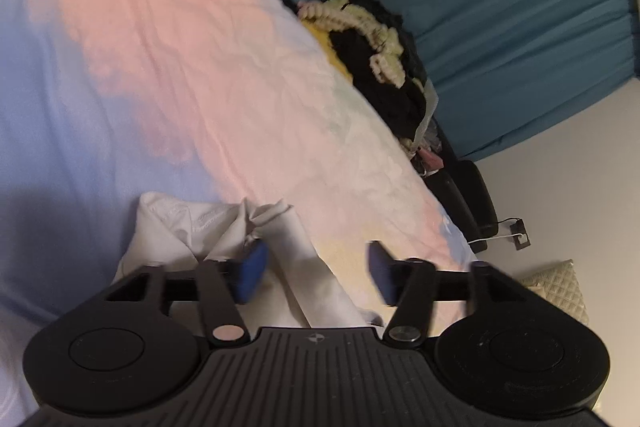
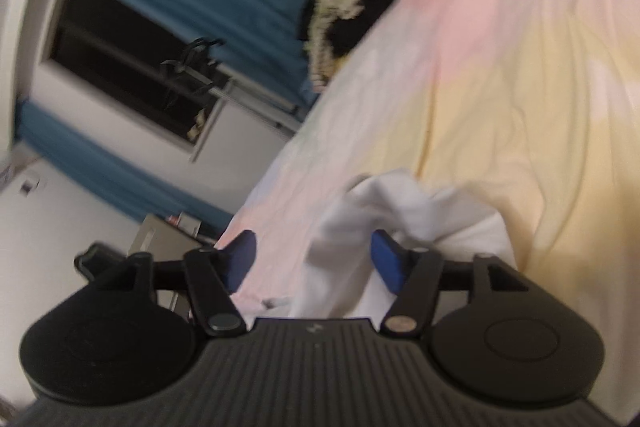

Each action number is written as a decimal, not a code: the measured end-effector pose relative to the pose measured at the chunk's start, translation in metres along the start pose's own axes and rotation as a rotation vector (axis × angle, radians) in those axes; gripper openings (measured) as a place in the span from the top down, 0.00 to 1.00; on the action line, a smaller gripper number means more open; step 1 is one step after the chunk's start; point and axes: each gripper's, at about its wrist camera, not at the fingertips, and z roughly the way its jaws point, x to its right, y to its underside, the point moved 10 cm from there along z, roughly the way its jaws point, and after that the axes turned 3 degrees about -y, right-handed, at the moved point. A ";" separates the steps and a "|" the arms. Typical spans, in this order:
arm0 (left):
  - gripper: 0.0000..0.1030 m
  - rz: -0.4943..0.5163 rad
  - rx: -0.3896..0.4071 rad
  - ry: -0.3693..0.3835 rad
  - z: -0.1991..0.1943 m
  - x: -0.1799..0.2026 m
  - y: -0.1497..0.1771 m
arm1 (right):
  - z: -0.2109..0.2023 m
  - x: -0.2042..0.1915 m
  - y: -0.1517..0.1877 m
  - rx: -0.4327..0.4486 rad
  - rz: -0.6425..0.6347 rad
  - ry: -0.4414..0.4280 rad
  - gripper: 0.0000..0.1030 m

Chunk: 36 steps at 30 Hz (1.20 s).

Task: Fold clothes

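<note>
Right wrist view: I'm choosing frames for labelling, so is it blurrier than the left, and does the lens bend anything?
Right wrist view: smeared throughout, the white garment soft-edged; left wrist view: crisper, bedsheet wrinkles legible; both: fisheye bowing, the blue curtain curves, corners dark.

Pastel bedsheet (image 1: 168, 39); teal curtains (image 1: 500, 7) — dark window (image 2: 120, 67); white wall (image 1: 560, 167).

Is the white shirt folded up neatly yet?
No. The white shirt lies bunched and wrinkled on the pastel bedsheet, a loose strip between the open left hand-held gripper; no flat, tidy folds.
</note>
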 end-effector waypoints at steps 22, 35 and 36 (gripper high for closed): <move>0.14 0.648 0.026 -0.231 0.034 0.026 0.051 | 0.045 0.013 0.040 -0.037 -0.643 0.256 0.45; 0.14 0.658 0.073 -0.204 0.004 0.029 0.049 | 0.012 0.033 0.003 0.085 -0.578 0.358 0.47; 0.14 0.662 0.082 -0.193 -0.003 0.033 0.050 | 0.005 0.026 0.004 0.094 -0.580 0.348 0.47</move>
